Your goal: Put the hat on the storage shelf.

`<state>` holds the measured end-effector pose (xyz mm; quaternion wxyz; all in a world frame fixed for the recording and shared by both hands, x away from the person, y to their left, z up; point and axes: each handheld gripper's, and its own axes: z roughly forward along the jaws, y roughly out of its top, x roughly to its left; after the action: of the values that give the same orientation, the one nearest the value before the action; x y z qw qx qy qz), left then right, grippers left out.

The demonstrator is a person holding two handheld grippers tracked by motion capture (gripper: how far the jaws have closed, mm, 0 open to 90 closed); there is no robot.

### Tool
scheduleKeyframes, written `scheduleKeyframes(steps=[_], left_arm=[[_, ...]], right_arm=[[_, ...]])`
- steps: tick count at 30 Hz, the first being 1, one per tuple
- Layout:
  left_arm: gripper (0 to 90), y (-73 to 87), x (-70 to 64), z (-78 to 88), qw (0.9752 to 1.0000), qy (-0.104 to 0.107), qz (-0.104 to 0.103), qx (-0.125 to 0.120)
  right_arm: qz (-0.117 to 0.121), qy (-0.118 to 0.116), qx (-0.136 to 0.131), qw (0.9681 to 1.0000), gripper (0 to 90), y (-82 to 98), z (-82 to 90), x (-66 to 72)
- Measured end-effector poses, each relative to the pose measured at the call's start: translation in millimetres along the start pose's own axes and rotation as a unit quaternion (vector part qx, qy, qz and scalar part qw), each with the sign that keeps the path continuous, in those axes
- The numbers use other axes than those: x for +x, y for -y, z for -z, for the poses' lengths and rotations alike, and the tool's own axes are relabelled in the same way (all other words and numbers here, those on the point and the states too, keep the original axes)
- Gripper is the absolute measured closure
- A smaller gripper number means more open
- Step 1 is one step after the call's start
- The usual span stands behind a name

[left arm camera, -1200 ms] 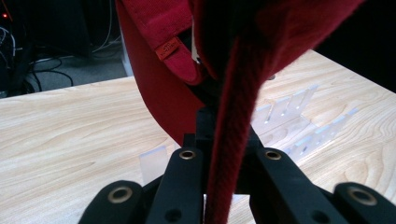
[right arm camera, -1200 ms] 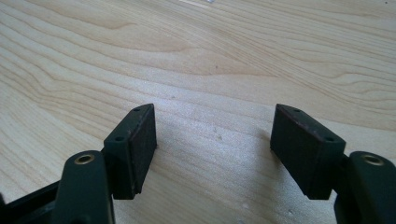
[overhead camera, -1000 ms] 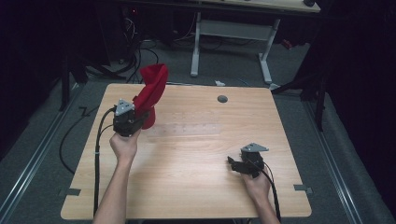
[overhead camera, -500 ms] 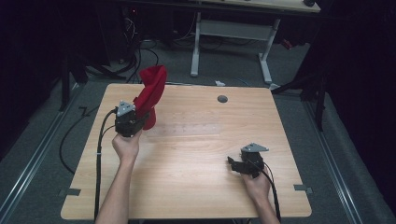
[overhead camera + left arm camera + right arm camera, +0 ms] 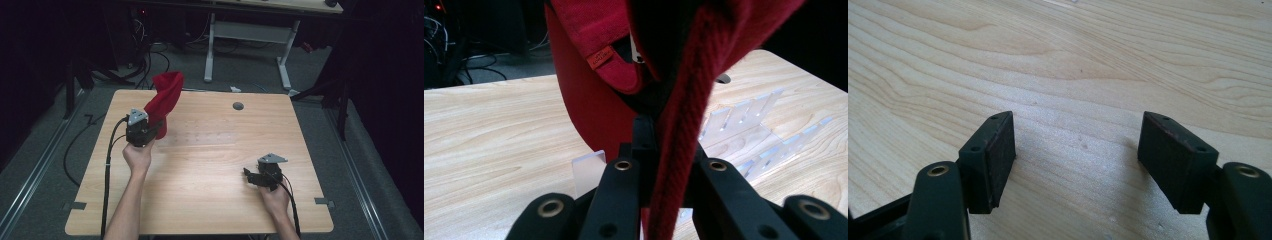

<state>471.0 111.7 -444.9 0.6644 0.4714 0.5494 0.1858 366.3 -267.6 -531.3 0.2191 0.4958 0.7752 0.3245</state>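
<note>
A red cloth (image 5: 165,100) rises upright from my left gripper (image 5: 150,131) at the table's left back, its top flopping to the right. In the left gripper view the jaws are shut on a thick red hem of the cloth (image 5: 684,135), and an orange label (image 5: 599,57) shows on a fold above. A clear plastic slotted rack (image 5: 200,134) lies flat on the table just right of that gripper, seen close as the rack (image 5: 744,135). My right gripper (image 5: 250,176) rests near the table's front right, and its jaws stand wide apart over bare wood with the right gripper (image 5: 1075,150) holding nothing.
The wooden table (image 5: 210,200) has a round grey grommet (image 5: 238,106) near its back edge. A white desk frame (image 5: 250,35) and loose cables (image 5: 145,55) lie on the floor beyond. Each gripper trails a black cable off the table's front.
The left hand has drifted slightly toward the table's front with the cloth still gripped. The right gripper has stayed where it was.
</note>
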Motion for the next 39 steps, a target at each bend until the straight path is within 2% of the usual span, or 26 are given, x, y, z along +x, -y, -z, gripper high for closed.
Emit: scheduleKeyframes(steps=[4, 9, 14, 17, 20, 23, 27, 39], left_arm=[[84.7, -3.2, 1.4, -1.8, 0.9997, -0.010, 0.021, 0.000], [84.8, -1.8, 1.0, -3.8, 0.9997, -0.014, 0.022, -0.004], [84.7, 0.2, -0.5, -3.2, 0.9998, -0.014, 0.012, -0.003], [84.6, -1.4, -1.1, -4.3, 0.9994, -0.020, 0.027, -0.003], [84.6, -1.6, -2.3, -5.9, 0.9990, -0.028, 0.033, -0.007], [84.6, -0.8, -2.6, -6.8, 0.9989, -0.033, 0.033, -0.006], [84.5, 2.2, -4.5, -6.3, 0.9992, -0.035, 0.020, -0.006], [84.3, 10.8, 1.8, -0.9, 0.9991, -0.037, 0.020, 0.008]], right_arm=[[0.000, 0.000, 0.000, 1.0000, 31.5, 0.0, 0.0, 0.0], [-0.002, 0.000, 0.000, 1.0000, 31.5, 0.0, 0.2, 0.4], [-0.003, 0.000, 0.001, 1.0000, 31.5, 0.1, 0.2, 0.5], [-0.002, 0.000, 0.000, 1.0000, 31.5, 0.1, 0.2, 0.4], [-0.002, 0.000, 0.001, 1.0000, 31.5, 0.1, 0.2, 0.5], [-0.002, 0.000, 0.000, 1.0000, 31.5, 0.1, 0.2, 0.5], [-0.002, 0.000, 0.000, 1.0000, 31.5, 0.1, 0.2, 0.5], [-0.001, 0.000, 0.000, 1.0000, 31.4, 0.2, 0.1, 0.4]])
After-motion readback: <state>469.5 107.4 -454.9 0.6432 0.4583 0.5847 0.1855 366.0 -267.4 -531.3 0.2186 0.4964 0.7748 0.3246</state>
